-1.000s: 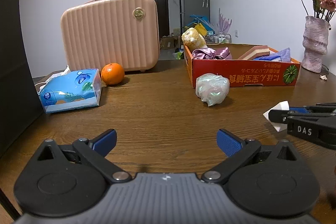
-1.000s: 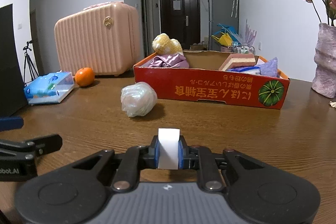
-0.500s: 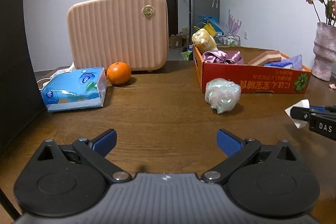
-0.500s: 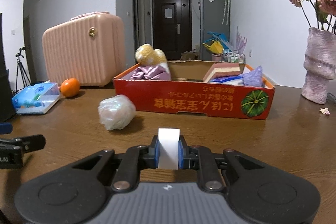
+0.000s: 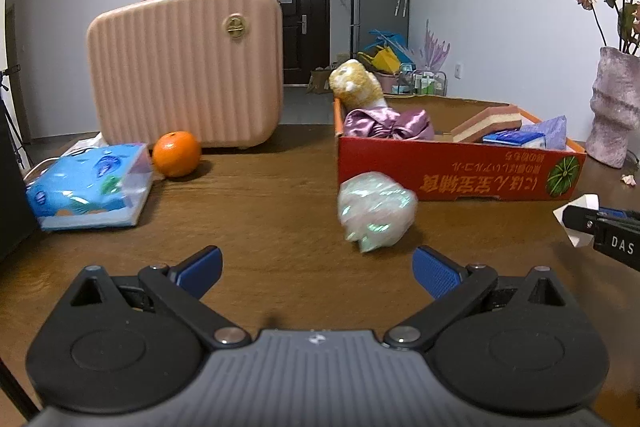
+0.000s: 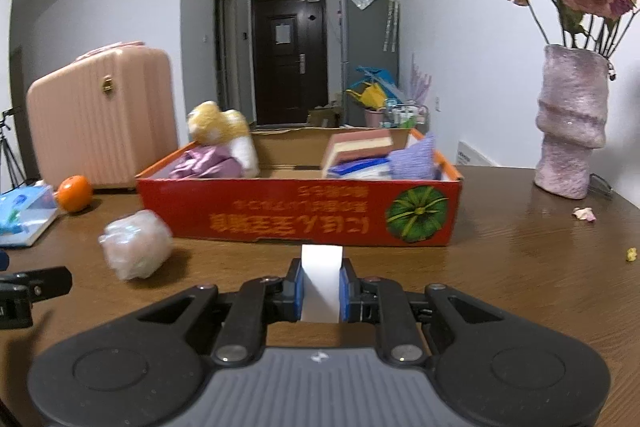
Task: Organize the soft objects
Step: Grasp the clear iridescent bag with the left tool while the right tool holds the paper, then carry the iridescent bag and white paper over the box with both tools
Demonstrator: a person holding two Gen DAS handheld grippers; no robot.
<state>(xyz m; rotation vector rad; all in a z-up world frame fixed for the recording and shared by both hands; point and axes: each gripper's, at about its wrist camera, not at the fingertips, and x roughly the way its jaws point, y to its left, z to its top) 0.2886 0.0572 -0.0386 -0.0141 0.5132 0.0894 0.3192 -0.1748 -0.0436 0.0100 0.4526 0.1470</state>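
Right wrist view: my right gripper [image 6: 320, 285] pinches a light, crushable white block [image 6: 321, 277] at mid-height, while my left gripper [image 5: 316, 265] gapes wide, empty.

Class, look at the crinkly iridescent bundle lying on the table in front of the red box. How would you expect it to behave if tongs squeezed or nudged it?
The iridescent bundle looks like scrunched film, so it would probably crush and feel light. Its rounded, lumpy shape suggests a nudge would make it wobble or slide on the smooth table rather than roll far. The glossy wrinkles may slip, so a grip across the middle seems safest.
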